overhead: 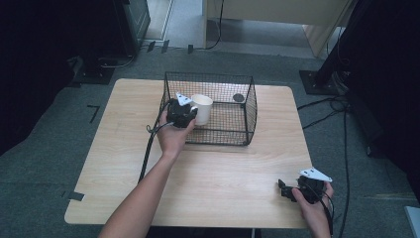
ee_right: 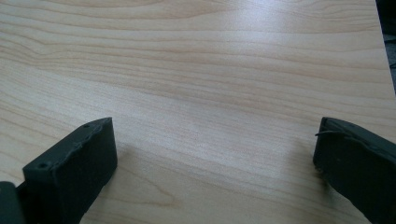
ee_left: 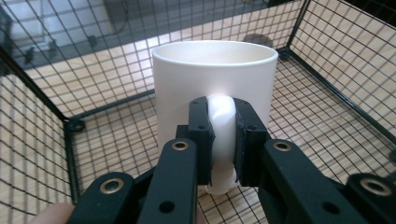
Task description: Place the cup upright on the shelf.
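The black wire basket point(overhead: 210, 109) stands on the wooden table point(overhead: 208, 173) toward twelve o'clock, its four mesh walls closing every side approach; entry is through the open top. Inside, the white mug point(overhead: 202, 109) stands upright at the nine o'clock side, with the left gripper point(overhead: 190, 114) clamped on its handle and reaching over that wall. A small dark round object point(overhead: 238, 97) lies on the basket floor near the two o'clock corner. The basket floor between mug and three o'clock wall lies bare. From the basket's near wall toward six o'clock the tabletop is open; the right gripper point(overhead: 283, 190), jaws spread, rests at five o'clock.
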Demonstrator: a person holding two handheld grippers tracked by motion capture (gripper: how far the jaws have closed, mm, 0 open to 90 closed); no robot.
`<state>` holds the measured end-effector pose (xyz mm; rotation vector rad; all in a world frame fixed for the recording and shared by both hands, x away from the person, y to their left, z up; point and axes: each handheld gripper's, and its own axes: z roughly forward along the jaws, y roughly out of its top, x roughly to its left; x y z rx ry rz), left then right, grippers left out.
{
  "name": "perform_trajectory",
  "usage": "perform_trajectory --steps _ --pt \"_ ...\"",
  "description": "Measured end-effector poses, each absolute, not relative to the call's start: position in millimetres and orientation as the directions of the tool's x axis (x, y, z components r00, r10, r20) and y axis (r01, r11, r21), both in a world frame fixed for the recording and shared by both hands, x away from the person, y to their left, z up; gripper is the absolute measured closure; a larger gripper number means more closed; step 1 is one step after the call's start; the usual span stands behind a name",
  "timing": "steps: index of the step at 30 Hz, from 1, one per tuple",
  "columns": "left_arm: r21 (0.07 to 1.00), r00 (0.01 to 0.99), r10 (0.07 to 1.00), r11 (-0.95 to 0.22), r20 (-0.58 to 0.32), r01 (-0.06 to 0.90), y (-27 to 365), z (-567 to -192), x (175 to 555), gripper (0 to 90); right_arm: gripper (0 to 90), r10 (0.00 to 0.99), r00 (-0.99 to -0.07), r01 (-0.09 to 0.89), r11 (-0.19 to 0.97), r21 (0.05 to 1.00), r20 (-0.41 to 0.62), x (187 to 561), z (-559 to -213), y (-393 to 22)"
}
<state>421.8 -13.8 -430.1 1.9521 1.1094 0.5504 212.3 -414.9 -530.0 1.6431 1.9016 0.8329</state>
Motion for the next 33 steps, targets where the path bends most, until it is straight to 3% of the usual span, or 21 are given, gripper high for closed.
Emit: perform_trajectory --steps 14,33 --pt "0.794 0.505 0.862 -0.281 -0.038 0.539 -8 -432 423 80.5 0.0 0.987 -0.156 0.689 0.09 0.719 0.027 212 -530 -415" --pt "0.792 0.485 0.874 -0.266 -0.042 0.549 -1 -430 420 72.8 0.0 0.987 -0.157 0.689 0.091 0.72 0.026 212 -530 -415"
